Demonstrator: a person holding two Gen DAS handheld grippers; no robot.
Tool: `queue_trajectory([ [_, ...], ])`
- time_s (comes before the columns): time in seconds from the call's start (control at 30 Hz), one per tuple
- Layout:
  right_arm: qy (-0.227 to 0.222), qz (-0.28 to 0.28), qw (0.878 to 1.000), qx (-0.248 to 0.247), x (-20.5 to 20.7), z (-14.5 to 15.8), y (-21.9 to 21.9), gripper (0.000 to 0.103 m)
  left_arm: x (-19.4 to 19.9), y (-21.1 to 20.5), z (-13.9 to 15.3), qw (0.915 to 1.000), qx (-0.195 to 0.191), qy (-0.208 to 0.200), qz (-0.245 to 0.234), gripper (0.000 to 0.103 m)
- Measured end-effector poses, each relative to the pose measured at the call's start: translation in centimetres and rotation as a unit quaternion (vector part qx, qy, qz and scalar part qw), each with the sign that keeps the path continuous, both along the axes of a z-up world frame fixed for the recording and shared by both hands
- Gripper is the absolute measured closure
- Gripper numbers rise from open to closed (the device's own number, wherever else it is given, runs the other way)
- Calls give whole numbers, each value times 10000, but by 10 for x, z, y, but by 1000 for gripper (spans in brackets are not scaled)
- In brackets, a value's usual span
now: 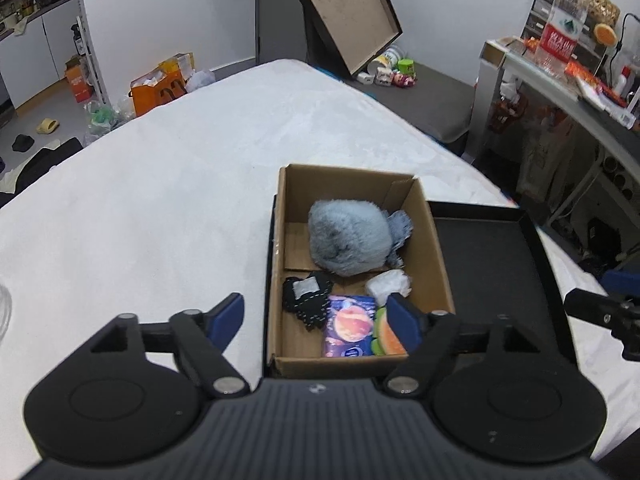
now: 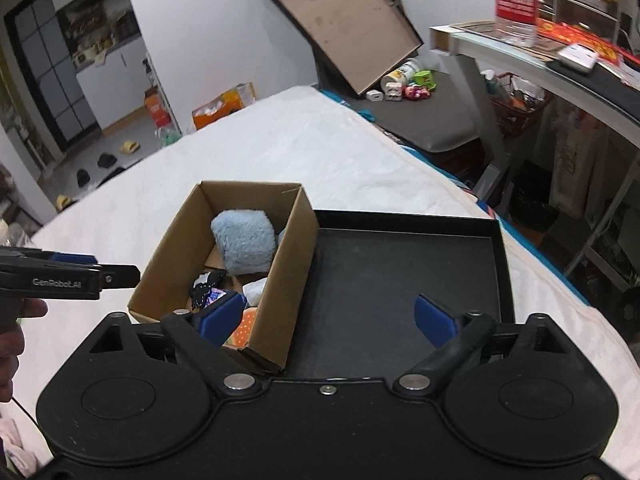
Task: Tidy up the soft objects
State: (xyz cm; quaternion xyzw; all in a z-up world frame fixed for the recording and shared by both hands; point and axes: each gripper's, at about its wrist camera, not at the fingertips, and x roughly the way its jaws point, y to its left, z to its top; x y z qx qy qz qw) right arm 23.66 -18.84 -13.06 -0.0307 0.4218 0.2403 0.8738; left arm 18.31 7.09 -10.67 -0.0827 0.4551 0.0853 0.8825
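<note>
Now both grippers hover empty, jaws wide: left gripper over the cardboard box, right gripper just right of it.

Box open on top, reachable from above. Far half filled by plush; near half crowded with glove, packet, white wad, fruit toy. Bare floor only at far-left corner. Black tray just right of box, floor bare. Bed bare left and beyond
</note>
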Motion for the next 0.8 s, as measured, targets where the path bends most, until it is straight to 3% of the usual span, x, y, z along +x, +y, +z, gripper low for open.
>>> queue_trajectory([
  [0.3, 160, -137, 9992, 331, -1, 19, -33, 0, -8, -29, 31, 9997, 123, -103, -205, 18],
  [0.8, 12, -465, 9973, 566, -16, 60, -90, 0, -39, -54, 75, 9989, -15, -311, -347, 16],
])
